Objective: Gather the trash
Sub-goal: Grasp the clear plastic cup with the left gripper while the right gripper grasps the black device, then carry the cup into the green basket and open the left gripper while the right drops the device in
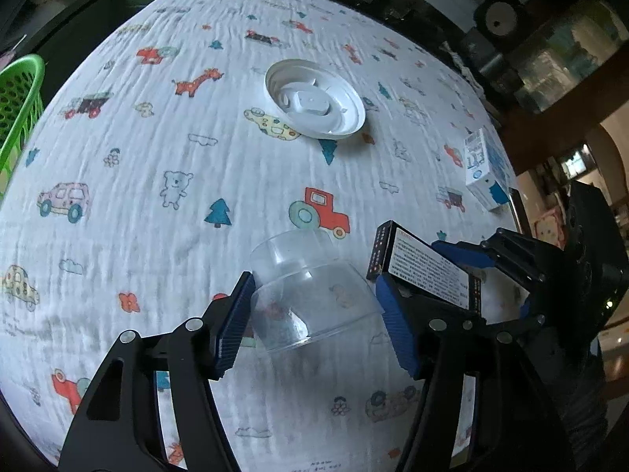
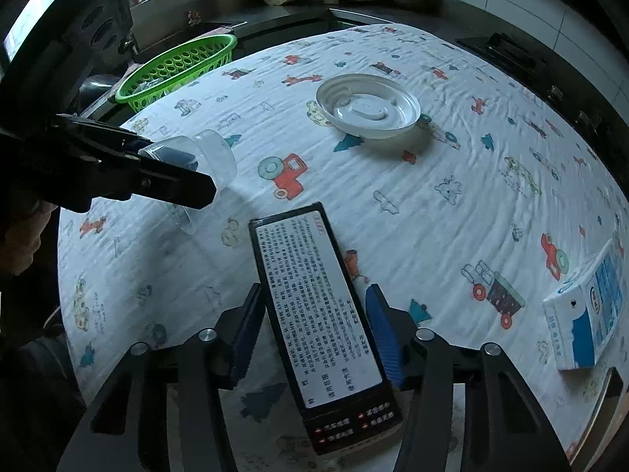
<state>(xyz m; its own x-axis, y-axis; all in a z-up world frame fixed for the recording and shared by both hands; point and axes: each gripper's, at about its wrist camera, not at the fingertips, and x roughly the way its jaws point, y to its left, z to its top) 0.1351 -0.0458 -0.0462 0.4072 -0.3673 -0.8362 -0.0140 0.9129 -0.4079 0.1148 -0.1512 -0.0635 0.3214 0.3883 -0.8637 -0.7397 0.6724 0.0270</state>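
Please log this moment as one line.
left hand-held gripper: around cup | right hand-held gripper: around black box | basket: far-left

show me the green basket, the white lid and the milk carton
green basket (image 2: 184,61), right wrist view, on its perforated side wall
white lid (image 2: 367,108), right wrist view, on its raised centre
milk carton (image 2: 589,314), right wrist view, on its upward face

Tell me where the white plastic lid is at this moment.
The white plastic lid lies upside down on the printed tablecloth toward the far side, right of the green basket and beyond the black box between the right jaws.
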